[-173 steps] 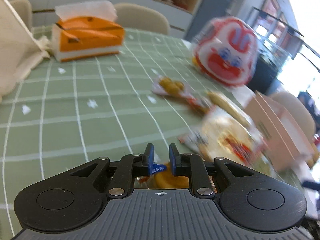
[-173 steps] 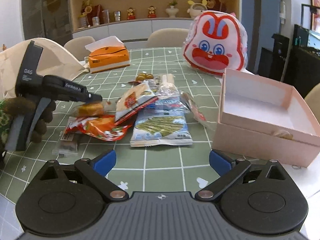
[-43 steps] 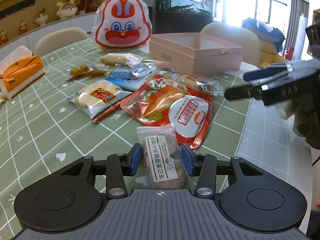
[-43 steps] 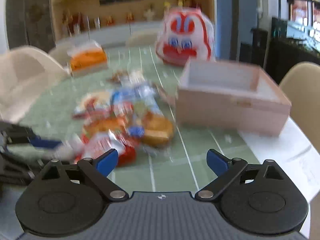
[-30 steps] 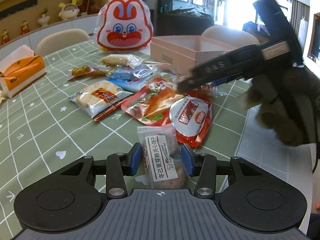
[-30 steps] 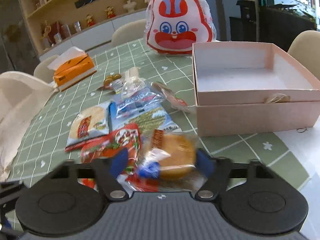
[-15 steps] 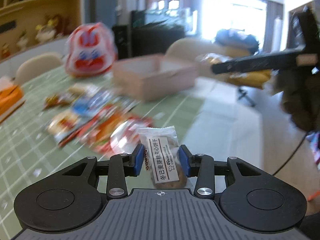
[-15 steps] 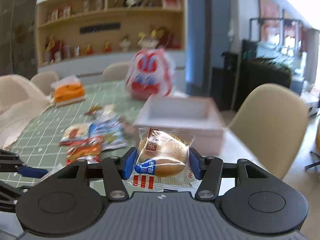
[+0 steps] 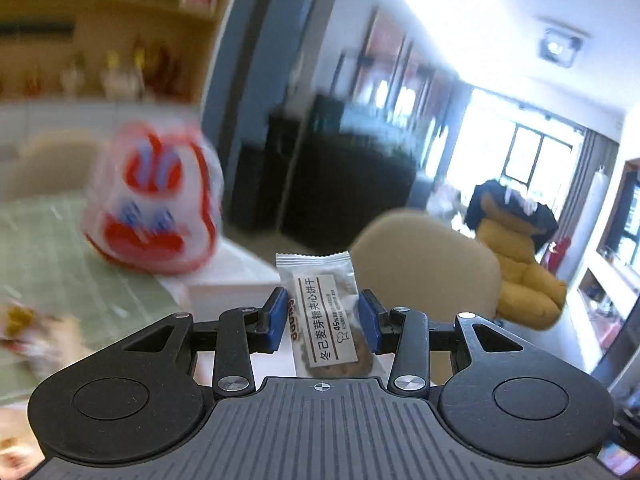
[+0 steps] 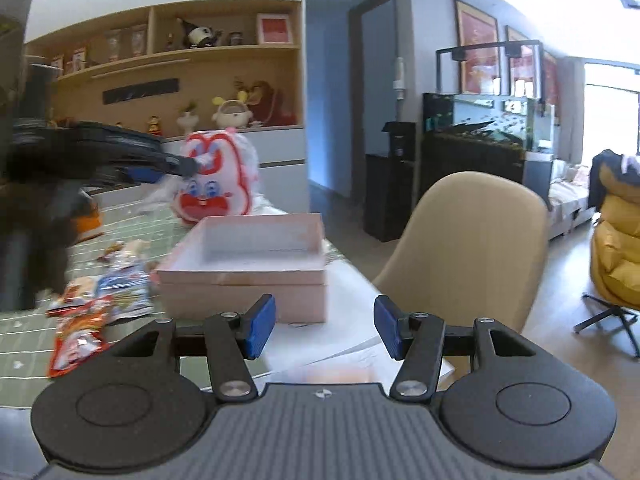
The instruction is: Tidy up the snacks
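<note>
Left gripper (image 9: pixel 323 320): jaws clamped on upright biscuit packet (image 9: pixel 325 316), lifted clear of worktop (image 10: pixel 24 332). Right gripper (image 10: pixel 325 330): jaws parted, nothing between; blurred orange patch just beneath, possibly a snack. Pink box (image 10: pixel 248 268) ahead of right jaws, open. Snack pile (image 10: pixel 96 300) left of them. Rabbit bag (image 9: pixel 154 204) ahead-left of left jaws.
</note>
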The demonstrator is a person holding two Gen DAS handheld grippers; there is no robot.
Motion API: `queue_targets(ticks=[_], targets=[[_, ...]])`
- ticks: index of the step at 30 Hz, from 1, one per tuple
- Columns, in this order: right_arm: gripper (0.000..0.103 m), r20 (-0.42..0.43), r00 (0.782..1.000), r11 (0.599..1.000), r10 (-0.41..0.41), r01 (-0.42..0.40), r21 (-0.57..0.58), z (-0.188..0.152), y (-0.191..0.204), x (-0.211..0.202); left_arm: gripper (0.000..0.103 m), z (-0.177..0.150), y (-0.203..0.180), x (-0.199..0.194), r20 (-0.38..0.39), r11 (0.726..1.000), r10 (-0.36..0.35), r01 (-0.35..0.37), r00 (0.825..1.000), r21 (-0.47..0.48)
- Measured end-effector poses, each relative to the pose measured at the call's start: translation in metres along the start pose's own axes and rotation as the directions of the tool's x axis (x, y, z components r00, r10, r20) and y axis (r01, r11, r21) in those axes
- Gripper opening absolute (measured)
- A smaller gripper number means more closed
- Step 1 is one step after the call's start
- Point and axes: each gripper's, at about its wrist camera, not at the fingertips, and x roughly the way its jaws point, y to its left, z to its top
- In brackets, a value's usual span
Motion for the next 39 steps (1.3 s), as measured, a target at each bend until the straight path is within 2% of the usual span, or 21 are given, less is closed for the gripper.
queue_targets(ticks=[3, 5, 7, 9, 10, 12, 14, 16, 19, 21, 24, 27, 28, 30, 32, 33, 35, 36, 38, 39], targets=[[0.047, -0.005, 1.000, 1.000, 0.012, -0.012, 0.007, 0.005, -0.007, 0.008, 0.043, -0.005, 0.032, 0.057, -0.154, 0.982, -0.062, 0.033, 0.986, -0.185], [0.047, -0.024, 0.997, 0.997, 0.074, -0.074, 0.023, 0.009, -0.013, 0.015, 0.043, -0.015, 0.047, 0.064, -0.164, 0.963, -0.113, 0.067, 0.980, -0.262], [0.048, -0.044, 0.994, 0.994, 0.102, -0.101, 0.030, 0.012, -0.022, 0.023, 0.043, -0.022, 0.051, 0.054, -0.155, 0.973, -0.082, 0.046, 0.984, -0.227], [0.055, -0.074, 0.995, 0.997, 0.068, -0.064, 0.051, 0.006, -0.033, 0.026, 0.043, -0.029, 0.050, 0.036, -0.139, 0.982, -0.076, 0.049, 0.987, -0.184], [0.061, -0.080, 0.996, 0.997, 0.048, -0.044, 0.059, -0.002, -0.040, 0.023, 0.043, -0.032, 0.048, 0.026, -0.129, 0.982, -0.085, 0.062, 0.988, -0.176], [0.068, -0.078, 0.997, 0.997, 0.004, 0.002, 0.071, -0.018, -0.050, 0.015, 0.043, -0.039, 0.045, 0.010, -0.114, 0.982, -0.107, 0.087, 0.988, -0.170], [0.068, -0.121, 0.993, 0.995, -0.015, 0.027, 0.101, -0.028, -0.054, 0.015, 0.043, -0.046, 0.036, 0.001, -0.123, 0.980, -0.126, 0.105, 0.984, -0.167], [0.068, -0.152, 0.988, 0.992, 0.007, 0.012, 0.123, -0.028, -0.050, 0.013, 0.043, -0.051, 0.030, -0.006, -0.119, 0.979, -0.152, 0.133, 0.981, -0.155], [0.068, -0.138, 0.990, 0.996, 0.028, -0.016, 0.087, -0.023, -0.037, 0.006, 0.043, -0.061, 0.019, -0.014, -0.137, 0.980, -0.176, 0.160, 0.975, -0.122], [0.068, -0.136, 0.990, 0.996, 0.034, -0.023, 0.080, -0.021, -0.033, 0.009, 0.043, -0.067, 0.016, -0.014, -0.173, 0.982, -0.170, 0.152, 0.970, -0.113], [0.068, -0.093, 0.995, 0.995, 0.047, -0.039, 0.094, -0.022, -0.034, 0.010, 0.043, -0.077, 0.012, -0.022, -0.171, 0.984, -0.157, 0.139, 0.973, -0.109], [0.068, 0.024, 0.998, 0.994, -0.051, 0.048, 0.102, -0.032, -0.042, -0.002, 0.043, -0.086, 0.000, -0.025, -0.151, 0.986, -0.154, 0.141, 0.977, -0.092], [0.068, 0.065, 0.991, 0.988, -0.116, 0.109, 0.110, -0.039, -0.049, -0.007, 0.043, -0.088, -0.006, -0.024, -0.145, 0.986, -0.155, 0.144, 0.977, -0.084], [0.070, 0.129, 0.954, 0.956, -0.272, 0.253, 0.146, -0.060, -0.068, -0.017, 0.043, -0.094, -0.022, -0.018, -0.136, 0.983, -0.176, 0.168, 0.975, -0.068], [0.076, 0.149, 0.901, 0.904, -0.408, 0.376, 0.204, -0.093, -0.092, -0.025, 0.043, -0.099, -0.038, -0.007, -0.113, 0.978, -0.205, 0.200, 0.972, -0.055], [0.078, 0.131, 0.871, 0.868, -0.474, 0.437, 0.234, -0.115, -0.107, -0.025, 0.043, -0.100, -0.048, -0.002, -0.094, 0.975, -0.221, 0.217, 0.971, -0.051], [0.078, 0.028, 0.823, 0.800, -0.567, 0.543, 0.255, -0.157, -0.135, -0.014, 0.043, -0.103, -0.064, 0.012, -0.061, 0.969, -0.246, 0.243, 0.967, -0.047], [0.078, -0.052, 0.811, 0.780, -0.582, 0.575, 0.246, -0.180, -0.149, -0.002, 0.043, -0.105, -0.073, 0.022, -0.049, 0.963, -0.266, 0.263, 0.963, -0.051], [0.078, -0.244, 0.806, 0.777, -0.540, 0.589, 0.224, -0.239, -0.179, 0.029, 0.043, -0.108, -0.085, 0.035, -0.041, 0.951, -0.305, 0.302, 0.952, -0.066], [0.078, -0.341, 0.803, 0.789, -0.489, 0.574, 0.220, -0.270, -0.189, 0.045, 0.043, -0.111, -0.091, 0.044, -0.039, 0.940, -0.335, 0.331, 0.942, -0.080]])
